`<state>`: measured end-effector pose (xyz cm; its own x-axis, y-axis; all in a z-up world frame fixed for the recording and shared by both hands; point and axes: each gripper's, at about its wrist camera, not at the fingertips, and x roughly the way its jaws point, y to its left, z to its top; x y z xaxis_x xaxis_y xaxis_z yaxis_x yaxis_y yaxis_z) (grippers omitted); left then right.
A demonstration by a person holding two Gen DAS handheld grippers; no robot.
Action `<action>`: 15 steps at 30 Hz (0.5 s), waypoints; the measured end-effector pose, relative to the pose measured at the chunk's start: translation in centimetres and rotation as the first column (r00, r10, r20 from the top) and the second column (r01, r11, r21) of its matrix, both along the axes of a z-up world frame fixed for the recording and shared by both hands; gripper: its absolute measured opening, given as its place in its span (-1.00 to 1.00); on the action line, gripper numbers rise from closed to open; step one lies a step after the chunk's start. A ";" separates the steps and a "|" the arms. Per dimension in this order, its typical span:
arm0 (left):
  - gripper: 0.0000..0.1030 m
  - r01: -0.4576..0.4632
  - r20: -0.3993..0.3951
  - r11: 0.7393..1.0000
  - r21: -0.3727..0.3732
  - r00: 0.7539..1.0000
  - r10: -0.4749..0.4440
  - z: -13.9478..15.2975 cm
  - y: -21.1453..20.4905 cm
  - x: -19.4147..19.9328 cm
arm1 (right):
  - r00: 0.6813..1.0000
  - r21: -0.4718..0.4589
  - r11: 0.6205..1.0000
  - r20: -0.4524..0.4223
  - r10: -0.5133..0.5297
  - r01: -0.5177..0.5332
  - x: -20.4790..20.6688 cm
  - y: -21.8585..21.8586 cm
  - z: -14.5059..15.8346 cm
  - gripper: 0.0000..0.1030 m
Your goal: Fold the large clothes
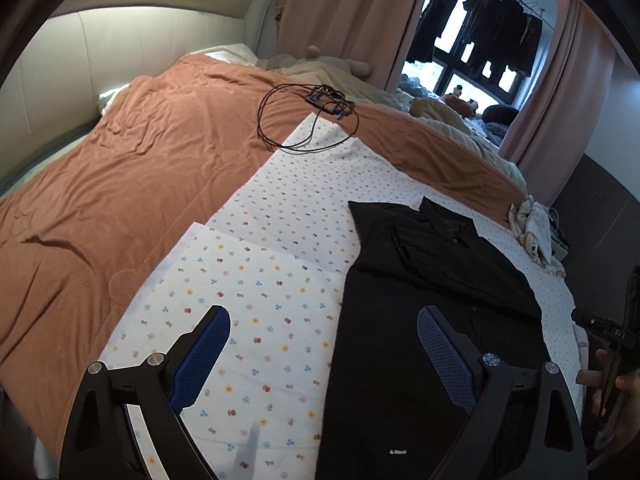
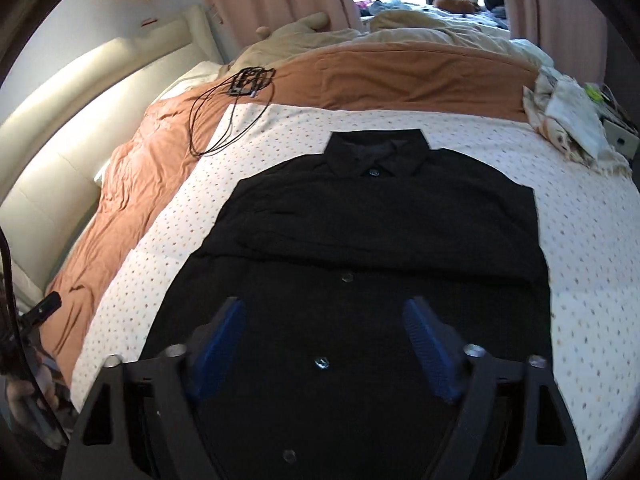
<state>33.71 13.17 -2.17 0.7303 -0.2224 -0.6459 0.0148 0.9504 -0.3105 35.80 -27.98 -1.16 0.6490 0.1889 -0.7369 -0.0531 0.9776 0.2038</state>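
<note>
A black button-up shirt lies flat, front up, collar at the far end, on a white flower-print sheet. Both sleeves look folded in over the chest. My right gripper is open and empty, above the shirt's lower front. My left gripper is open and empty, above the shirt's left edge; its left finger is over the print sheet and its right finger over the shirt.
An orange-brown blanket covers the bed to the left and beyond. A black cable with a small frame lies on it past the sheet. Crumpled pale cloth sits at the far right corner. Pink curtains and a window stand behind.
</note>
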 end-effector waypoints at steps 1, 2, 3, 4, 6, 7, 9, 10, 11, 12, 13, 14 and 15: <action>0.84 -0.004 -0.001 1.000 -0.006 1.000 0.004 0.1 -0.2 -0.4 | 1.000 0.005 1.000 0.008 -0.006 0.006 -0.5 -0.5 0.0 1.00; 0.84 -0.007 -0.001 1.000 -0.009 1.000 0.007 0.1 -0.4 -0.7 | 1.000 0.011 1.000 0.011 -0.017 0.017 -1.3 -1.3 -0.1 1.00; 0.85 -0.009 -0.001 1.000 -0.011 1.000 0.009 0.2 -0.7 -1.1 | 0.999 0.020 0.999 0.010 -0.035 0.035 -2.2 -2.2 -0.2 1.00; 0.85 -0.015 -0.001 1.000 -0.006 1.000 0.015 0.2 -1.0 -1.4 | 0.999 0.025 0.999 0.005 -0.049 0.049 -2.7 -2.9 -0.4 1.00; 0.85 -0.013 -0.001 1.000 0.000 1.000 0.013 0.2 -1.6 -2.1 | 0.998 0.036 0.997 0.000 -0.070 0.070 -3.9 -4.1 -0.9 1.00; 0.85 -0.008 -0.001 1.000 -0.001 1.000 0.008 0.2 -1.8 -2.4 | 0.997 0.034 0.996 0.003 -0.083 0.083 -4.6 -4.8 -1.1 1.00; 0.85 0.001 -0.006 1.000 -0.001 1.000 -0.001 0.0 -2.3 -3.1 | 0.993 0.016 0.993 0.027 -0.113 0.113 -6.3 -6.1 -1.3 1.00; 0.85 0.004 -0.007 1.000 0.002 1.000 -0.004 -0.1 -2.5 -3.5 | 0.992 0.012 0.993 0.036 -0.122 0.122 -7.1 -6.5 -1.5 1.00; 0.85 0.010 -0.006 1.000 0.006 1.000 -0.010 -0.2 -2.8 -3.8 | 0.990 0.010 0.991 0.045 -0.130 0.130 -7.8 -7.0 -1.6 1.00; 0.85 0.016 -0.005 1.000 0.009 1.000 -0.016 -0.3 -3.0 -4.2 | 0.989 0.011 0.990 0.052 -0.141 0.141 -8.6 -7.6 -1.8 1.00; 0.85 0.020 -0.007 1.000 0.015 1.000 -0.020 -0.4 -3.2 -4.5 | 0.987 0.015 0.988 0.056 -0.153 0.152 -9.4 -8.2 -2.0 1.00; 0.85 0.025 -0.009 0.999 0.023 1.000 -0.025 -0.5 -3.4 -4.9 | 0.985 0.018 0.987 0.058 -0.159 0.159 -9.9 -8.7 -2.2 1.00; 0.85 0.033 -0.010 0.999 0.032 0.999 -0.032 -0.7 -3.6 -5.2 | 0.983 0.021 0.985 0.060 -0.171 0.170 -10.7 -9.2 -2.5 1.00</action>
